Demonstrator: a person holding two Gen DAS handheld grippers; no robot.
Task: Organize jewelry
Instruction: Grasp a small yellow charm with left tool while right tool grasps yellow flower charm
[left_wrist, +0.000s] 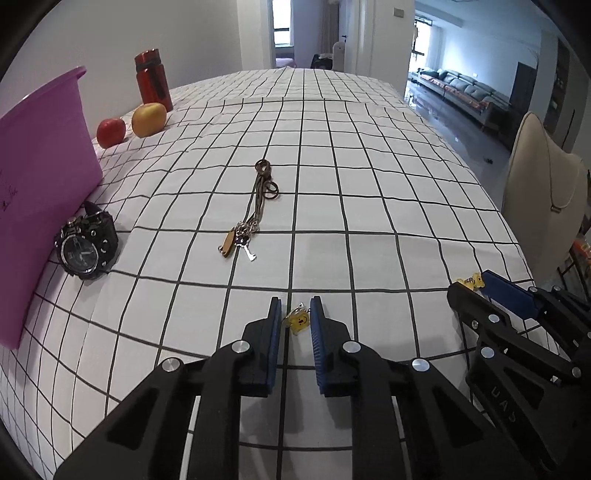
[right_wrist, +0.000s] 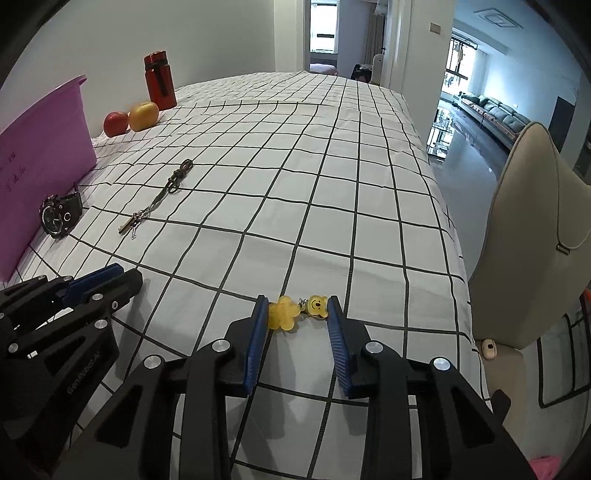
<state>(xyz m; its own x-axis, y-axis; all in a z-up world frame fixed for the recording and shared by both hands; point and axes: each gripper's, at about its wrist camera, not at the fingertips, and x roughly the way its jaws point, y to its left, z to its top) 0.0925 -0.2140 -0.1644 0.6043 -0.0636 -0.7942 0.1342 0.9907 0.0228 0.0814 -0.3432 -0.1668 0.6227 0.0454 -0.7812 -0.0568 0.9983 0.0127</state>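
Left hand-held gripper (left_wrist: 295, 314): we recorded its blue-padded jaws drawn narrow around a small yellow smiley charm (left_wrist: 297, 320). A sliver of gap showed on either side, so we could not tell whether the pads pressed it.

Right hand-held gripper (right_wrist: 298, 314): jaws stood apart, bracketing a yellow earring pair (right_wrist: 297, 312), a translucent flower-shaped piece joined by a small metal clasp to a bear-faced piece. The left pad lay just beside the flower, the right pad just beside the bear; no clamping was evident.

Both items lay on the surface (left_wrist: 369, 184) under a white cloth with black grid lines, at its near edge.

Further out we noted a brown cord necklace (left_wrist: 258, 206) with a tag and key pendant, a black wristwatch (left_wrist: 86, 245) against a purple bin (left_wrist: 40, 177), two apples (left_wrist: 127, 123) and a red bottle (left_wrist: 153, 79).

The left view alone showed the smiley charm. The right view alone showed the flower and bear shapes in full. A beige necklace bust (right_wrist: 532, 229) with a thin chain appeared in both.
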